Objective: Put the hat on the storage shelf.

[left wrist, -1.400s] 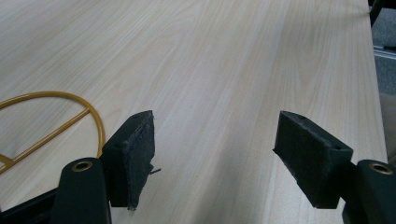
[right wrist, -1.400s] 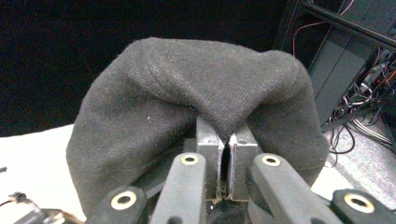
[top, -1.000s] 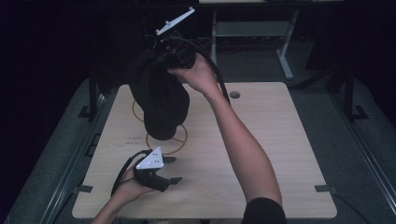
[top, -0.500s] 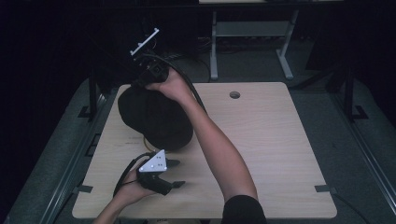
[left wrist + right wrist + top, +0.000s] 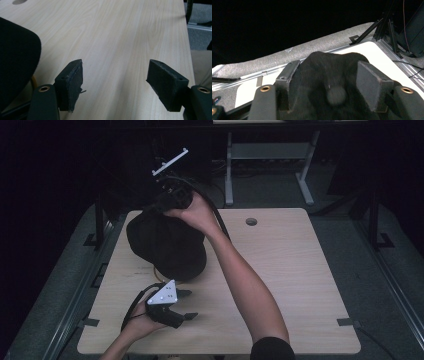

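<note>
Right gripper (image 5: 172, 200) is up in the upper left of the high view, jaws pinched onto the top of a black cap (image 5: 167, 247). In the right gripper view the dark fabric bunches between the two pads, with the little crown button sitting right in the gap, so I'd say it's grabbing by the crown to carry the whole cap in one piece. The cap hangs over the left half of the wooden table (image 5: 290, 270), its lower edge down near the surface; can't tell if it's touching.

There's a bit of a yellowish ring (image 5: 33, 81) peeking out from under the cap, maybe a stand or hoop it goes on, hard to say.

Left gripper (image 5: 181, 304) sits low near the bottom left of the table, jaws spread wide with nothing between them, just bare wood. Looks like it's parked there waiting, near the cap's brim side.
</note>
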`<action>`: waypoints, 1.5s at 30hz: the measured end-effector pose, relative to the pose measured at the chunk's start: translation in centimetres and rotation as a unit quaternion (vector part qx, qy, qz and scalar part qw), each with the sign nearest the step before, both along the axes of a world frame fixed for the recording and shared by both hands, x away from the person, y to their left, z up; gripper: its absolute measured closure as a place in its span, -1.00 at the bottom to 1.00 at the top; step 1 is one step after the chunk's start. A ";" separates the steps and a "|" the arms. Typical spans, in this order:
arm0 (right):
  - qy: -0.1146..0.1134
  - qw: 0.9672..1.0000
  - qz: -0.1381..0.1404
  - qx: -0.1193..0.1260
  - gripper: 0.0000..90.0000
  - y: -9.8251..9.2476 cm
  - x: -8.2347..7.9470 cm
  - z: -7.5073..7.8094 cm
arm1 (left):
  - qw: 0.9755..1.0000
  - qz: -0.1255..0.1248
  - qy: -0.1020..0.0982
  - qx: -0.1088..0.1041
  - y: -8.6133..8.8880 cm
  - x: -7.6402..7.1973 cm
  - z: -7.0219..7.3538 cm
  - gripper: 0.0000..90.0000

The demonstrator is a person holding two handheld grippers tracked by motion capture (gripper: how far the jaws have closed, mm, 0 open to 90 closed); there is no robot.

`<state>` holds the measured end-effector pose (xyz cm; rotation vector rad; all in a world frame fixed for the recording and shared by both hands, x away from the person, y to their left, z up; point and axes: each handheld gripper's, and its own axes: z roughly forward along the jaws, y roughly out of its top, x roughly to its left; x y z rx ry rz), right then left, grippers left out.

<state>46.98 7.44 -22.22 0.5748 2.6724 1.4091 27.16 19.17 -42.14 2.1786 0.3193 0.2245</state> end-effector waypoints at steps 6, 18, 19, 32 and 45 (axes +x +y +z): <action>0.000 1.000 -0.014 0.009 -0.26 -1.8 -0.6 -0.1 | 1.000 0.014 -0.004 -0.007 0.5 0.2 0.1 -0.38; -0.008 0.999 -0.026 0.016 -0.30 -4.6 -1.7 -0.1 | 0.999 0.033 0.003 -0.018 0.8 0.4 -0.1 -0.41; -0.005 0.999 -0.030 0.015 -0.31 -5.0 -1.9 -0.2 | 0.999 0.033 0.004 -0.019 0.8 0.4 -0.1 -0.41; 0.011 0.998 -0.055 0.028 -0.35 -8.2 -2.6 -0.8 | 0.999 0.035 0.007 -0.020 0.6 0.4 -0.3 -0.43; 0.017 0.997 -0.072 0.025 -0.38 -10.5 -3.4 -1.6 | 0.999 0.040 0.007 -0.022 0.7 0.5 -0.5 -0.43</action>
